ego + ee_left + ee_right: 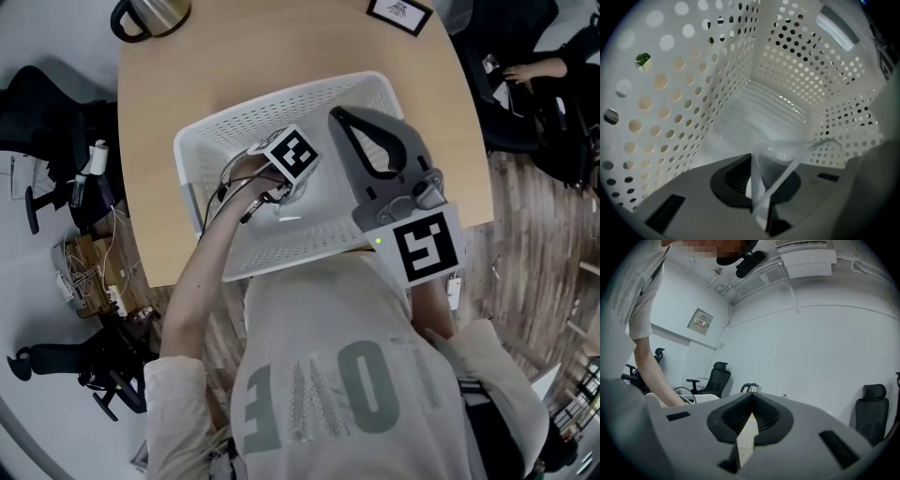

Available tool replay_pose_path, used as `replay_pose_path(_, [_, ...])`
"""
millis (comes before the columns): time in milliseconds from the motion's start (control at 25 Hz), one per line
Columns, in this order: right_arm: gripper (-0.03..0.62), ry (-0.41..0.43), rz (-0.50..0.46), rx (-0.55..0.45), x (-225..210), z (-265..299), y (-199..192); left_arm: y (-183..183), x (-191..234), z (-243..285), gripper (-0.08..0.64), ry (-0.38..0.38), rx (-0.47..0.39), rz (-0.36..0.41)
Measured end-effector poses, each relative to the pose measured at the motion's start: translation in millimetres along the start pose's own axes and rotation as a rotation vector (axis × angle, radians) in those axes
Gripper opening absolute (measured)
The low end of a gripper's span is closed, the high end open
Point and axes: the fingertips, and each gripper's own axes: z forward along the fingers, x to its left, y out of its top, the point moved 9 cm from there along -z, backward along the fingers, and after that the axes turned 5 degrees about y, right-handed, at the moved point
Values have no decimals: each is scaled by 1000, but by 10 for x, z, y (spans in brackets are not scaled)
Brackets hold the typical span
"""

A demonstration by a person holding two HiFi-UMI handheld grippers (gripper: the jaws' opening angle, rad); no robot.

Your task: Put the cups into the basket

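On the floor at the far left of the head view we see a black office chair (33,98) and a tangle of cables beside the wooden table (178,89). A metal kettle (150,13) with a black handle stands at the table's far left corner.

The white perforated basket (281,97) sits on the middle of the table, its near edge close to us. Our left gripper (284,190) reaches down inside it, the marker cube (295,155) facing up. In the left gripper view the basket's holed walls (693,93) rise all around and its ribbed floor lies ahead. There the left gripper (752,159) has its jaws brought in on the thin wall of a clear plastic cup (785,157), pinching it by the rim. The cup is inside the basket, low over the floor; we cannot tell whether it touches the bottom.

To the right, our right gripper (340,118) hangs above the basket's right side, its grey body slanting back to a marker cube (427,246) over the basket's near right corner. In the right gripper view it points out over the room at a white wall, with the kettle (750,388) and another office chair (715,378) beyond its tips. The right gripper (751,398) has its jaws pressed together with nothing between them.

At the far right of the head view another person's hand (530,70) rests by a dark desk.
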Motion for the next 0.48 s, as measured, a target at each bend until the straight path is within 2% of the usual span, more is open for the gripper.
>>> replay_pose_path(160, [-2, 4, 3, 19, 7, 73, -28, 44, 21, 50, 37, -43, -21, -31])
replay_pose_path(360, [-2, 11, 3, 27, 41, 113, -30, 81, 12, 121, 38, -41, -31, -36])
replay_pose_path(480, [-2, 12, 7, 35, 67, 131, -40, 102, 34, 88, 44, -68, -47, -51])
